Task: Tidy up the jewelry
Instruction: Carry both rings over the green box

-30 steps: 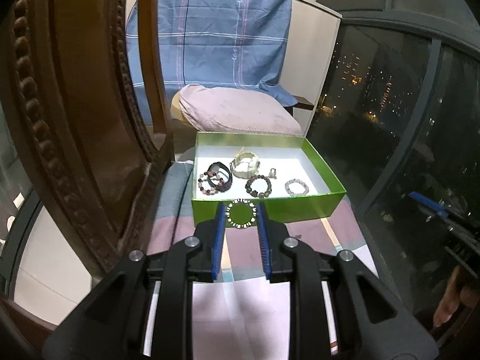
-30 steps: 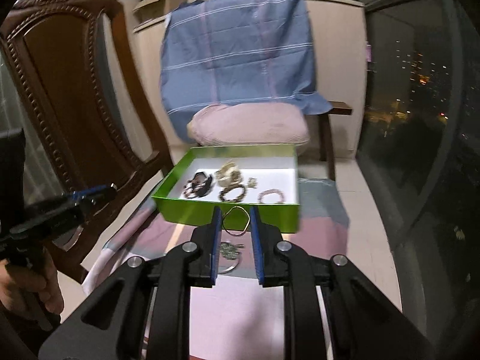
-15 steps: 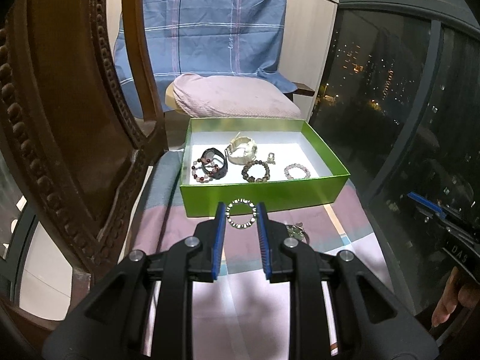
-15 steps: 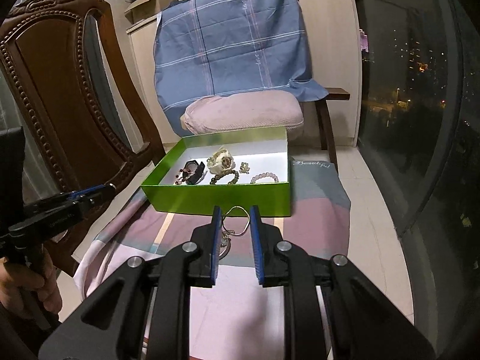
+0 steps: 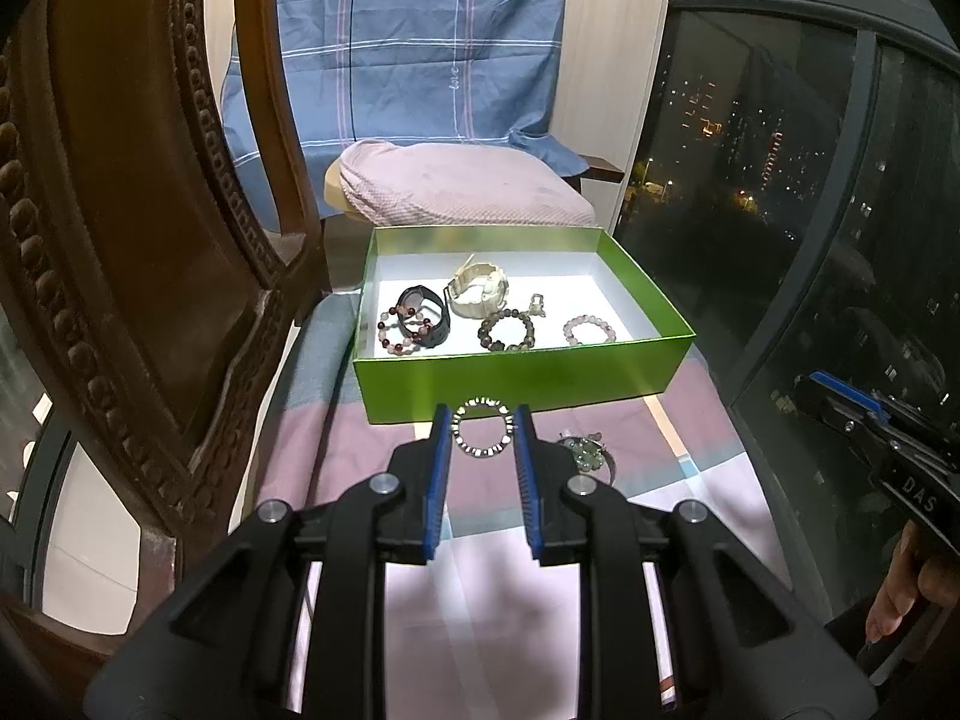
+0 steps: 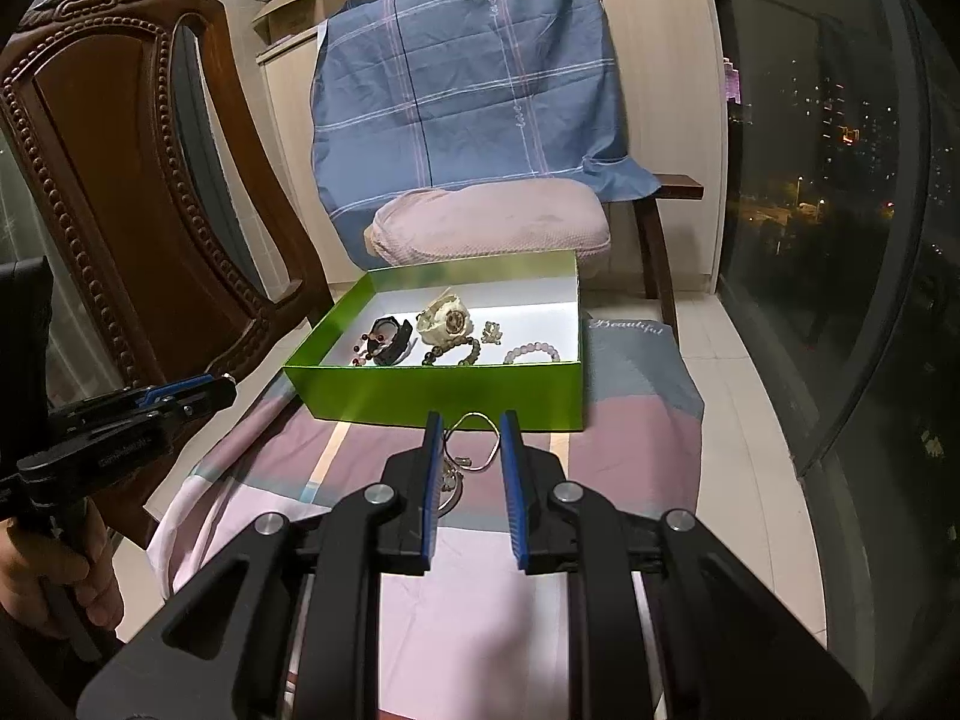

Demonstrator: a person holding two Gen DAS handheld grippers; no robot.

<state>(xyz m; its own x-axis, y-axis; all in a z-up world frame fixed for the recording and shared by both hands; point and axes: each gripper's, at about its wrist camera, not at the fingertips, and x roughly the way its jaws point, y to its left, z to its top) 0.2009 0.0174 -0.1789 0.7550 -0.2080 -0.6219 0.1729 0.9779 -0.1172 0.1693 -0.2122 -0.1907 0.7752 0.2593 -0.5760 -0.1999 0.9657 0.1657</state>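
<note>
Between the blue pads of the left gripper (image 5: 482, 429): 1 beaded bracelet (image 5: 483, 427), small dark and pale beads, ring-shaped, pinched across its width, held just short of the near wall of the green box (image 5: 516, 375), which lies straight ahead. Right gripper (image 6: 471, 441): clamped on 1 thin wire hoop (image 6: 477, 441), glossy metal, likewise facing the box wall; both hands about equally near. Box: cardboard, white floor, holding 2 watches and 3 bead bracelets. On the striped cloth (image 5: 372, 450): 1 greenish stone piece (image 5: 585, 452), loose
</note>
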